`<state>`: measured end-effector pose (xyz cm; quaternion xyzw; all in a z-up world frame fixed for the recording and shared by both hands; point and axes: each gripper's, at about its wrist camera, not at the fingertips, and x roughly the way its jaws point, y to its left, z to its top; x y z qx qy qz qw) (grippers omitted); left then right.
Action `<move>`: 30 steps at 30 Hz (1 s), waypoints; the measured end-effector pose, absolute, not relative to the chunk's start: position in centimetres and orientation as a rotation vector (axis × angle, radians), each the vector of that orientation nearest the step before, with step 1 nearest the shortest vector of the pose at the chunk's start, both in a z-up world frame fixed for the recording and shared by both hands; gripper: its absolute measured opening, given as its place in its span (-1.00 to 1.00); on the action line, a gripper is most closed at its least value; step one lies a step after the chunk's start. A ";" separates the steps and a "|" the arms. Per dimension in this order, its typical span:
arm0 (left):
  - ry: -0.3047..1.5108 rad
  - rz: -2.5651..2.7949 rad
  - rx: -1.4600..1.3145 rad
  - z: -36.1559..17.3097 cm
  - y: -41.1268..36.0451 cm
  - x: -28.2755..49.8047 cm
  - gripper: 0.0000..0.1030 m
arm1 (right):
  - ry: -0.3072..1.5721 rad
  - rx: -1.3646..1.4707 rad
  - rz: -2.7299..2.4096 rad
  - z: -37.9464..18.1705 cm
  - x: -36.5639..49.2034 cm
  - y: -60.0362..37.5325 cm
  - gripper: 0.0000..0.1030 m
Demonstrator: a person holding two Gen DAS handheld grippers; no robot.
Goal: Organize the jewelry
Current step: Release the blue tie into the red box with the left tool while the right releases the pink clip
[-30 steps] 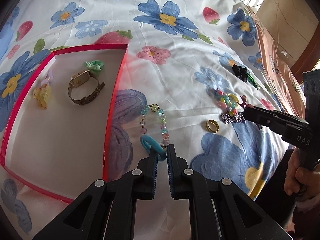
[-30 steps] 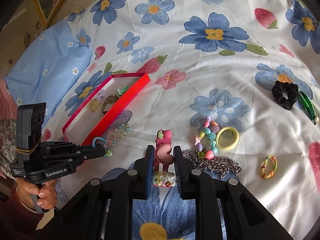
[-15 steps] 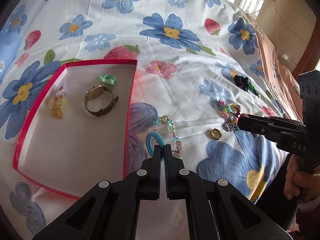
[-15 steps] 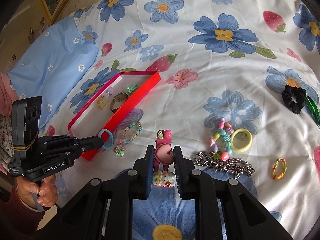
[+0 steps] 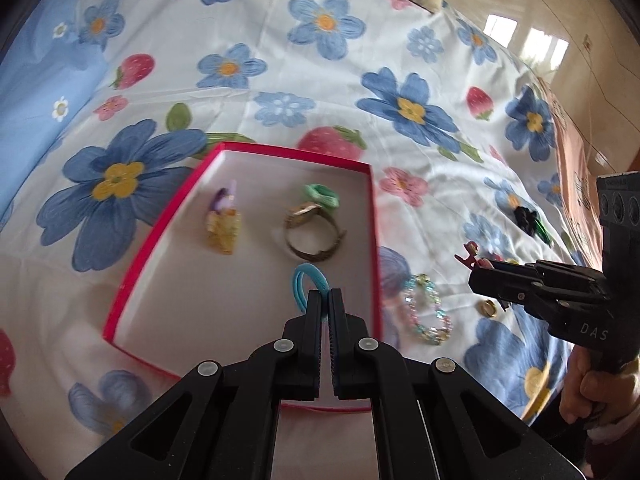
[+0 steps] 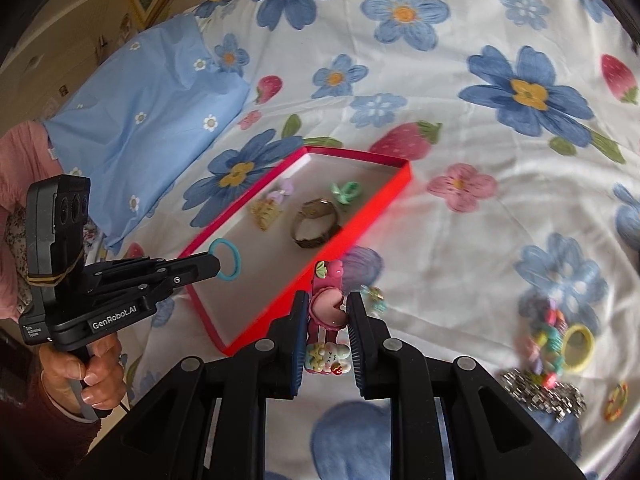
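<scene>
My left gripper [image 5: 325, 296] is clamped on a small turquoise hair loop [image 5: 307, 283], held over the near end of the shallow red-rimmed box [image 5: 372, 240]. My right gripper [image 6: 327, 312] pinches a pink heart-decorated hair clip [image 6: 326, 308] just outside the box's right wall. Both work above a floral-and-strawberry white bedsheet [image 6: 460, 128]. Farther in, a brown-strapped gold wristwatch [image 5: 314, 232] lies mid-box. A blue flowered pillow [image 6: 136, 120] borders the bed's far left edge.

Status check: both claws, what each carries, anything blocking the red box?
Left claw shut on blue ring, over red box. Right claw shut on pink clip, beside the box. Nothing blocking the drop.
</scene>
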<state>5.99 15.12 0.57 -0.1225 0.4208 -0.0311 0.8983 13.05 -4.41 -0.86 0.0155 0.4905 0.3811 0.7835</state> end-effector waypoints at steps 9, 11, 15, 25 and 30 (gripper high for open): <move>0.887 0.013 -0.266 -0.3 18.1 7.5 -0.96 | 1.088 0.005 0.907 -2.3 14.8 1.7 -0.63; 0.898 0.024 -0.260 -0.7 18.6 8.3 -0.96 | 1.097 -0.006 0.919 -2.8 14.9 2.7 -0.63; 0.931 0.037 -0.257 -2.0 19.3 10.1 -0.96 | 1.131 -0.031 0.930 -4.4 15.4 4.5 -0.63; 1.018 0.051 -0.230 -5.3 19.3 14.0 -0.94 | 1.188 -0.130 0.933 -7.2 15.9 7.2 -0.63; 1.039 0.055 -0.224 -6.3 19.1 14.9 -0.93 | 1.193 -0.159 0.930 -7.6 16.0 7.8 -0.63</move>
